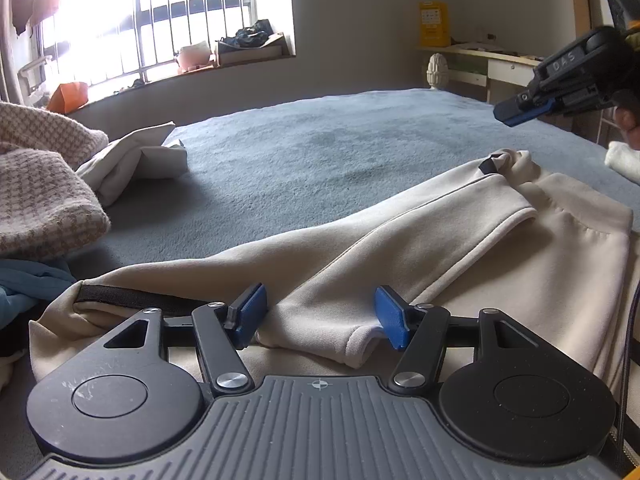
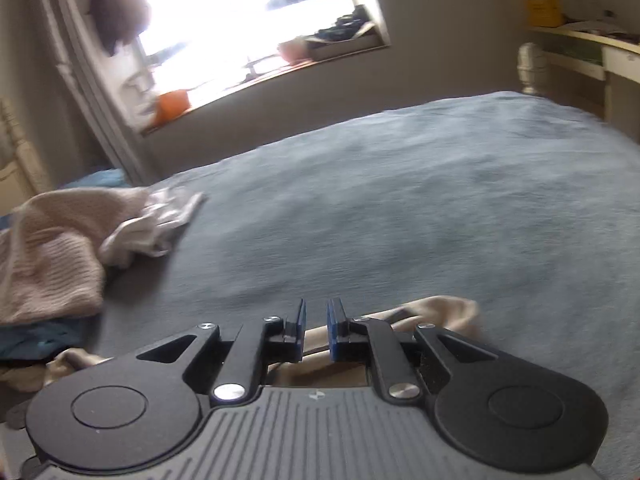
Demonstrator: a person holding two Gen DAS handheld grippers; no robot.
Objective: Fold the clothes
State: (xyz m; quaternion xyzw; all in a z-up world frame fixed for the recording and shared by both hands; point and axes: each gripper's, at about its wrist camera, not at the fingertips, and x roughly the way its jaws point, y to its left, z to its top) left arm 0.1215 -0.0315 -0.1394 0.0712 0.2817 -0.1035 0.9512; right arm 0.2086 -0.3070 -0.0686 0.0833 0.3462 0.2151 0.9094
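Cream fabric fills the near half of the left wrist view: a pair of cream trousers (image 1: pixel 460 240) lies spread across the blue-grey bedspread (image 1: pixel 320 140), one leg folded over, its cuffed hem lying right between the pads of the left gripper (image 1: pixel 322 316). Those blue pads stand apart, one on each side of the hem; the left one sits at the cloth's edge, the right one just beside it, and no squeeze on the fabric shows. A black elastic band (image 1: pixel 132 298) runs along the garment's near left edge.

Over on the far right, the right gripper (image 1: pixel 520 114) hangs in the air above the bed, well clear of the trousers. From its own camera its pads are nearly together with a slim gap, and nothing sits between them; a bit of cream cloth (image 2: pixel 436 312) shows below, behind the fingers.

To the left, a houndstooth knit (image 1: pixel 44 200) is piled beside a crumpled white garment (image 1: pixel 136 160), with blue cloth (image 1: pixel 28 284) tucked underneath near the edge. The right wrist picture is blurred.
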